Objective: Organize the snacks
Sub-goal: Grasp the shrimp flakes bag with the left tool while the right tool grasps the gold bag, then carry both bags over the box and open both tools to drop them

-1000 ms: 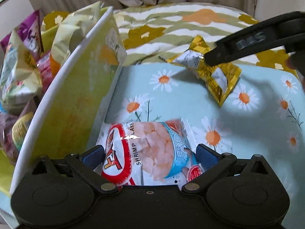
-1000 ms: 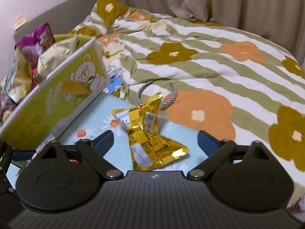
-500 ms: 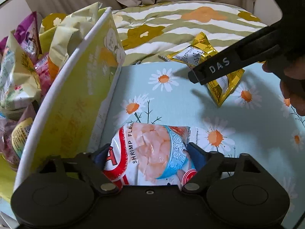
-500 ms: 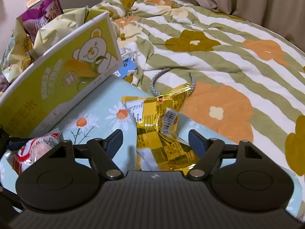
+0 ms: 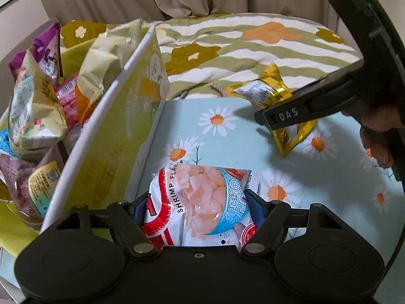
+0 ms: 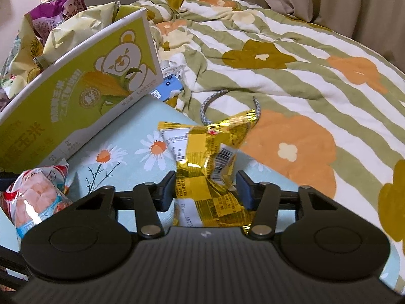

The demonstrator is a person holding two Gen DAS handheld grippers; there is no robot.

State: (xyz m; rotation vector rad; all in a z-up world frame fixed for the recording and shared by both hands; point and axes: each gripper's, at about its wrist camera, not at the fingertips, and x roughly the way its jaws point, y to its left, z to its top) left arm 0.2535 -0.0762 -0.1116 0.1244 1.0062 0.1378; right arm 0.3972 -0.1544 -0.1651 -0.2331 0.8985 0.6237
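Note:
My left gripper is shut on a red-and-white shrimp flakes bag, which rests on the blue daisy cloth. The bag also shows in the right wrist view at the lower left. My right gripper has closed on a crumpled gold snack bag; its pads press the bag's sides. In the left wrist view the right gripper covers part of the gold bag.
A yellow-green bear carton stands at the left, full of several snack bags. Behind lies a striped flowered quilt with a headband and a blue phone. Curtains hang at the back.
Both grippers have closed: the left on the shrimp flakes bag, the right on the gold bag after moving forward over it.

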